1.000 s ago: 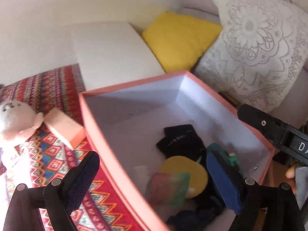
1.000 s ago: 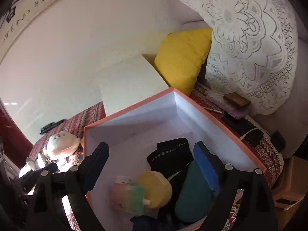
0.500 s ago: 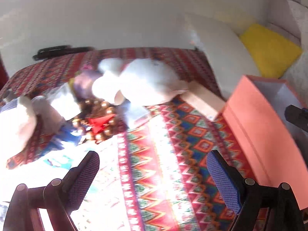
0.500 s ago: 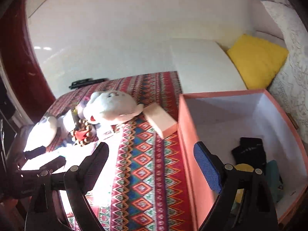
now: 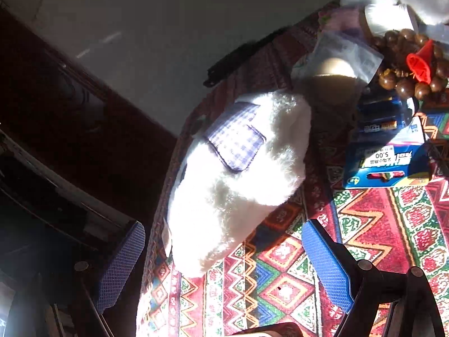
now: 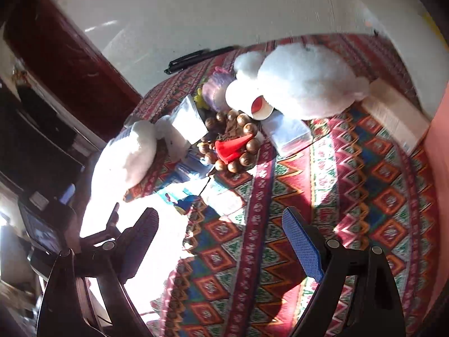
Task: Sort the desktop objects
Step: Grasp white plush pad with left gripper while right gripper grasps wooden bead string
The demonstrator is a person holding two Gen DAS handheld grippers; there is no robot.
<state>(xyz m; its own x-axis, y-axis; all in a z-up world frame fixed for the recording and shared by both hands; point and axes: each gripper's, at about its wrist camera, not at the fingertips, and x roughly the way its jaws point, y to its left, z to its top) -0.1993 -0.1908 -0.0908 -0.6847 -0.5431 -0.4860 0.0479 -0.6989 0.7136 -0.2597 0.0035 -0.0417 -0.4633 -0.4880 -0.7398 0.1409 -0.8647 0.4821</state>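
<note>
A small white plush (image 5: 238,174) with a checked patch lies at the left edge of the patterned cloth (image 5: 280,286). My left gripper (image 5: 224,266) is open just in front of it, its blue pads either side of the plush's near end without touching. Beside the plush are a blue battery pack (image 5: 384,157) and a wooden bead bracelet (image 5: 407,84) with a red cone (image 5: 419,64) on it. My right gripper (image 6: 223,244) hangs open and empty over the cloth, well short of the bracelet (image 6: 238,137), the small plush (image 6: 126,154) and a bigger white plush toy (image 6: 308,81).
The orange box wall (image 6: 440,154) fills the right edge, with a pale pink block (image 6: 393,115) lying against it. Clear plastic bags (image 6: 286,132) lie by the beads. A black pen (image 6: 196,56) rests at the cloth's far edge. Dark furniture (image 5: 70,140) stands past the table's left edge.
Both grippers have swung left, away from the orange box and its contents. The left one has closed in on the small white plush. Both stay open and empty.
</note>
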